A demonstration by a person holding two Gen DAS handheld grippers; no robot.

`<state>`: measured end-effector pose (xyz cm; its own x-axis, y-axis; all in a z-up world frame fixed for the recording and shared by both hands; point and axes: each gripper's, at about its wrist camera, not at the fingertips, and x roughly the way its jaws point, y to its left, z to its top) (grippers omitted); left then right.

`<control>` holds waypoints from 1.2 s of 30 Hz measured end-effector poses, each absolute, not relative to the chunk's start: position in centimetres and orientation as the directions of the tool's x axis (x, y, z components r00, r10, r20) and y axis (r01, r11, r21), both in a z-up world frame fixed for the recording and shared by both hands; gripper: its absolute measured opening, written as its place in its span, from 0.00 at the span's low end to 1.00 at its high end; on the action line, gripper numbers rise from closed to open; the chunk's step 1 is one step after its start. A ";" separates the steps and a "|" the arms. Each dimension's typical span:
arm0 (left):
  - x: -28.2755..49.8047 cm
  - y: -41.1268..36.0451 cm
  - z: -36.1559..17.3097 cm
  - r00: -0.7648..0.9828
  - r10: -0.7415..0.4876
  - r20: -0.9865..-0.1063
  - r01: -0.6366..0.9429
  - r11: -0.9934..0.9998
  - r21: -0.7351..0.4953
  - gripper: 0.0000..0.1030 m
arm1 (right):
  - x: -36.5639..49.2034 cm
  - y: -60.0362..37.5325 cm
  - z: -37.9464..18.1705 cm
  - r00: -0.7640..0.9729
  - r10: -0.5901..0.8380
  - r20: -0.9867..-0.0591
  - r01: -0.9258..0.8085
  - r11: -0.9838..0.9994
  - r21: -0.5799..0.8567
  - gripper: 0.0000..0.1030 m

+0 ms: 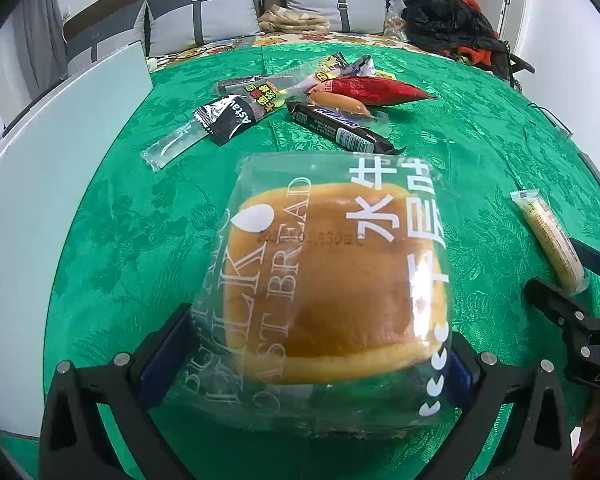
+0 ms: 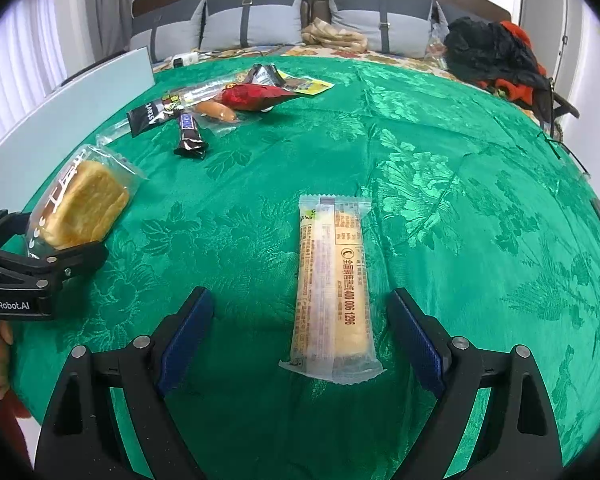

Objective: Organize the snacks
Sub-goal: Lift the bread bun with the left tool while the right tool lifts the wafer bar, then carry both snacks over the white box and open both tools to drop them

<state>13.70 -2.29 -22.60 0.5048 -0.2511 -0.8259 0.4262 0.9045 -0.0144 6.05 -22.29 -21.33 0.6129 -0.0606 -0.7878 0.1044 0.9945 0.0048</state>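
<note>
The green cloth (image 2: 440, 184) covers the table. At its left edge stands a white board (image 1: 60, 184). The left gripper (image 1: 312, 344) is clamped on the bread pack (image 1: 328, 276), one blue pad on each side of the wrapper, holding it over the cloth's left part. The right gripper (image 2: 300, 332) is spread wide, its fingers either side of the yellow bar (image 2: 334, 284), not touching it; the bar lies flat on the cloth. Farther back lies a snack pile (image 2: 220, 104): red packet (image 2: 256, 96), chocolate bar (image 2: 190, 134), sausage (image 2: 216, 111).
</note>
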 end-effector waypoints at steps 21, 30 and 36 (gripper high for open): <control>13.7 -2.2 -22.5 0.502 -0.250 -0.828 0.427 0.904 -0.014 1.00 | 5.9 -22.2 -21.3 0.618 -0.071 -0.783 0.114 0.993 0.000 0.89; 15.6 -4.7 -20.5 0.419 -0.159 -0.894 0.500 0.862 0.081 0.86 | 10.1 -25.5 -20.1 0.406 0.042 -0.913 0.152 0.982 0.113 0.58; 15.4 -4.3 -19.6 0.399 -0.221 -0.890 0.475 0.880 -0.006 0.68 | 9.3 -26.4 -19.1 0.356 0.052 -0.933 0.168 0.979 0.118 0.30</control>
<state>15.41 -4.26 -19.55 0.3985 -0.2214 -0.8900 0.4748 0.8801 -0.0063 9.31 -26.42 -19.06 0.3559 0.0517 -0.9331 0.1677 0.9787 0.1182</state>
